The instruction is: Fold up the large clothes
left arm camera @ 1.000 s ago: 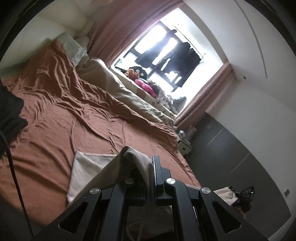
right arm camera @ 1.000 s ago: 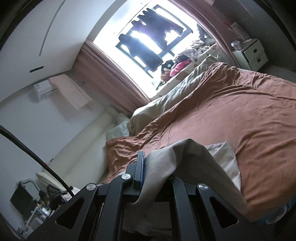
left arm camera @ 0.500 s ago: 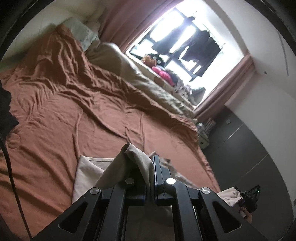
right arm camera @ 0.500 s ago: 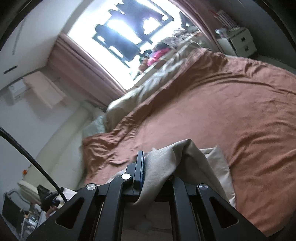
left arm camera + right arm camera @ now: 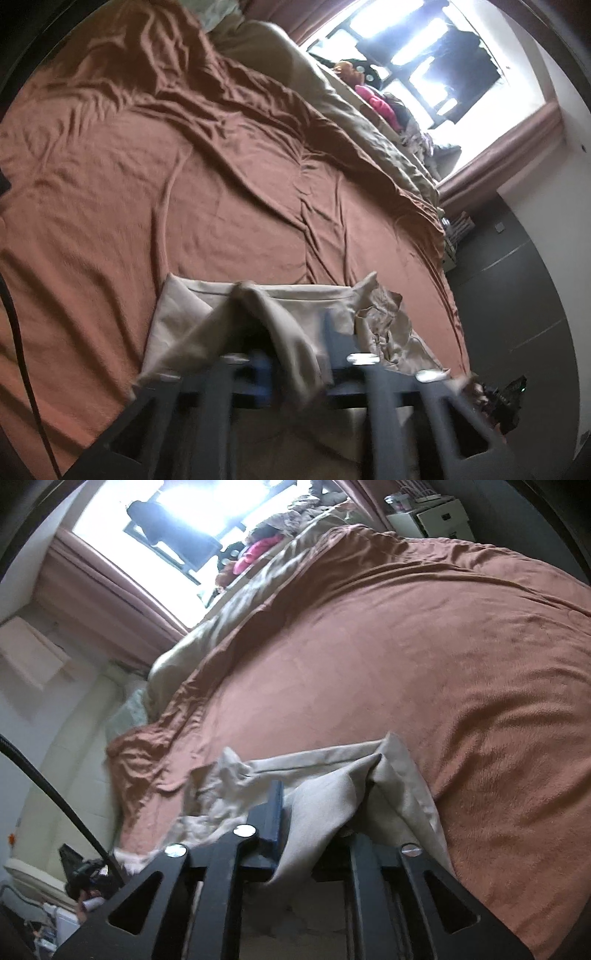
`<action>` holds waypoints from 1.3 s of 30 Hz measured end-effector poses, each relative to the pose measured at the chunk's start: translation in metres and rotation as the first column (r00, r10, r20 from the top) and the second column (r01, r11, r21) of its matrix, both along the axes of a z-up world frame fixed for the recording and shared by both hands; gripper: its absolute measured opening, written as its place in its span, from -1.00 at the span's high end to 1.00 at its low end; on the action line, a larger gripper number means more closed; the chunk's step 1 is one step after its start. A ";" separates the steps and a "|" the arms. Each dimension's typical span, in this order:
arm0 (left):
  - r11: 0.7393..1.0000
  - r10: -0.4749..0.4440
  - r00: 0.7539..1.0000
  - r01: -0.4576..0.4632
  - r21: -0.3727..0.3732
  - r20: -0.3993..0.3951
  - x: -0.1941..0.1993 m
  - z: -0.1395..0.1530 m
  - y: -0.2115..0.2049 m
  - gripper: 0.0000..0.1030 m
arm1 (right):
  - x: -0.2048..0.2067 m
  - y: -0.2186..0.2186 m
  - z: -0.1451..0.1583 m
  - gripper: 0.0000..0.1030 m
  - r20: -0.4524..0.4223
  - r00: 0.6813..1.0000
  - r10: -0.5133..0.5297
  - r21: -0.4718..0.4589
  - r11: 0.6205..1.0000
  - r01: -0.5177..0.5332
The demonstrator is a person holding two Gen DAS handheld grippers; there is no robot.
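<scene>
Rust-brown bedspread (image 5: 229, 206) carries beige garment (image 5: 280, 299) at its near edge. Left gripper (image 5: 295, 332) and right gripper (image 5: 317, 805) jaws just opening, fabric draped between, no longer clamped.

both grippers, the left gripper (image 5: 295, 343) and the right gripper (image 5: 314, 812), have black angular fingers with silver screws, blue pads and a black cable.

Beige garment (image 5: 258, 314) on brown bedspread (image 5: 184, 166); left gripper (image 5: 295, 332) fingers just opening, cloth draped between.

Home bedroom — rust-brown bed (image 5: 229, 192); curtained window (image 5: 436, 59)
</scene>
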State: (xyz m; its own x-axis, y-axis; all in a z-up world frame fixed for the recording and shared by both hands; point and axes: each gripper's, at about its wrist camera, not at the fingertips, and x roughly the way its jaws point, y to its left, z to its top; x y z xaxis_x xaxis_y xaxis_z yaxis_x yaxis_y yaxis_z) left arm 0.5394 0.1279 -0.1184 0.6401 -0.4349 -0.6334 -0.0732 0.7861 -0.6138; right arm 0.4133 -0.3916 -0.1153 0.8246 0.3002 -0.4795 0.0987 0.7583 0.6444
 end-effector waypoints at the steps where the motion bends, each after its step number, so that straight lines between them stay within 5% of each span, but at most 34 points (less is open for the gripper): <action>1: 1.000 0.009 1.000 -0.009 -0.010 0.005 -0.001 -0.001 0.002 -0.42 | 0.001 0.001 0.001 -0.14 -0.001 1.000 -0.002 0.006 1.000 0.002; 3: 1.000 0.029 0.999 -0.029 0.000 0.041 -0.007 0.005 0.004 -0.76 | 0.000 0.002 0.007 -1.00 0.030 1.000 -0.008 0.032 0.999 0.007; 8: 0.998 0.018 0.997 -0.023 0.050 0.081 -0.016 0.022 -0.001 -0.82 | -0.007 0.007 0.030 -1.00 0.047 0.999 -0.006 0.036 0.999 0.005; 12: 0.993 -0.026 0.996 0.016 0.118 0.084 -0.016 0.025 -0.019 -0.82 | -0.009 0.030 0.055 -1.00 0.033 0.999 0.029 -0.065 0.997 -0.027; 19: 0.978 -0.100 0.995 0.099 0.185 -0.004 -0.002 0.007 -0.065 -0.64 | 0.002 0.078 0.070 -0.99 -0.001 0.992 0.126 -0.181 0.976 -0.124; 24: 0.963 -0.145 0.987 0.157 0.219 -0.073 0.014 -0.014 -0.096 -0.53 | 0.031 0.107 0.065 -0.74 -0.049 0.980 0.194 -0.218 0.955 -0.200; 33: 0.873 -0.266 0.938 0.332 0.357 -0.223 0.022 -0.063 -0.128 -0.37 | 0.082 0.162 0.027 -0.39 -0.276 0.913 0.299 -0.379 0.839 -0.389; 37: 0.839 -0.279 0.918 0.375 0.394 -0.280 0.025 -0.082 -0.135 0.21 | 0.092 0.172 0.006 0.09 -0.368 0.885 0.284 -0.429 0.793 -0.433; 38: 0.840 -0.276 0.920 0.372 0.395 -0.279 0.025 -0.082 -0.135 0.59 | 0.093 0.173 0.006 0.17 -0.362 0.888 0.282 -0.448 0.783 -0.432; 39: 0.842 -0.269 0.922 0.366 0.397 -0.279 0.027 -0.082 -0.134 0.89 | 0.092 0.174 0.009 0.55 -0.347 0.890 0.295 -0.463 0.771 -0.437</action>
